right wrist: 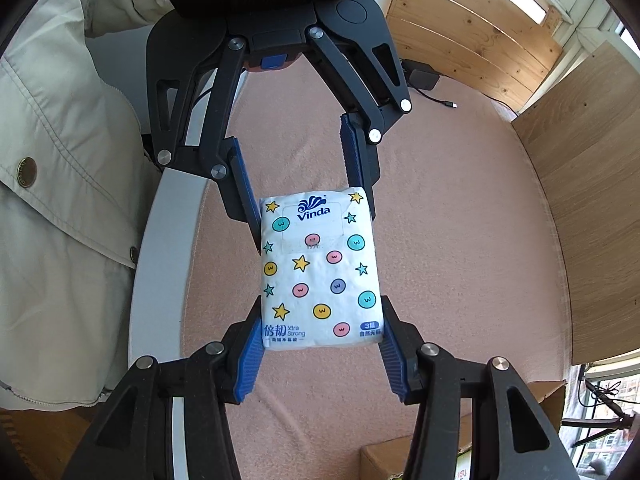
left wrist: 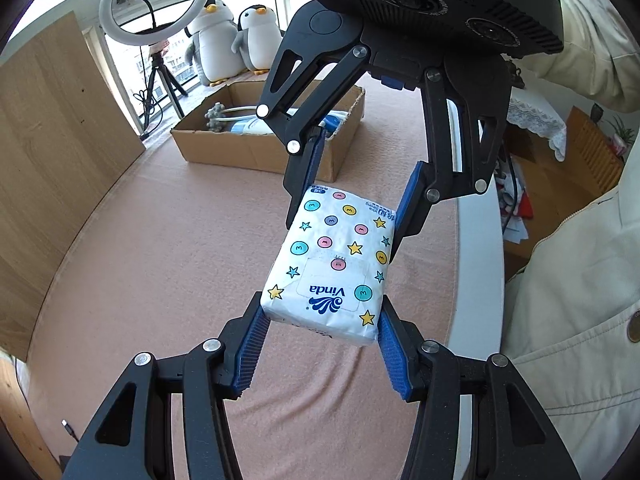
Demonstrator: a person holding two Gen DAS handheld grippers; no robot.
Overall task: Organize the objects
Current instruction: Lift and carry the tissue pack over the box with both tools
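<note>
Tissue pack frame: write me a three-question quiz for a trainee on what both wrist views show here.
1. True or false: only one gripper touches the tissue pack.
2. Which brand is printed on the pack? A) Vinda B) Kleenex C) Tempo
3. What stands behind the cardboard box by the window?

Key:
1. False. The left gripper and the right gripper each clamp one end.
2. A.
3. Two plush penguins, beside a ring light on a tripod.
</note>
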